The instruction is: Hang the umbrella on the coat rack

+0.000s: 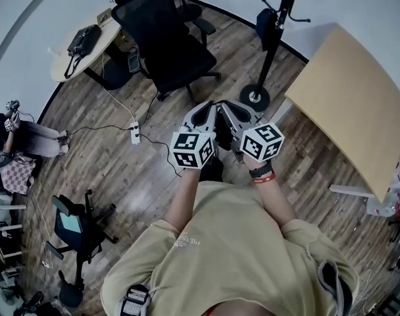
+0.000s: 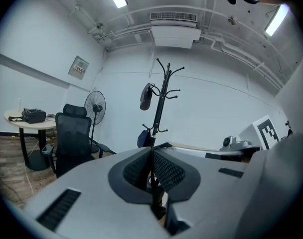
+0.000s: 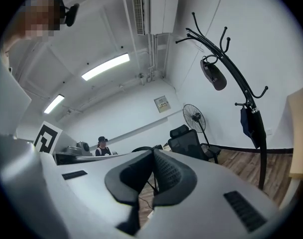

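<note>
The black coat rack stands on a round base at the far right, a step or so ahead of me. A dark folded umbrella hangs from one of its upper hooks, also seen as the umbrella in the right gripper view. A blue bag hangs lower on the pole. My left gripper and right gripper are held side by side in front of my chest, away from the rack. Both are shut with nothing between the pads, and the right gripper's pads meet at the tip.
A black office chair stands ahead on the left, with a round table bearing a black bag behind it. A light wooden table lies at the right. A power strip and cables lie on the floor. A person sits far left.
</note>
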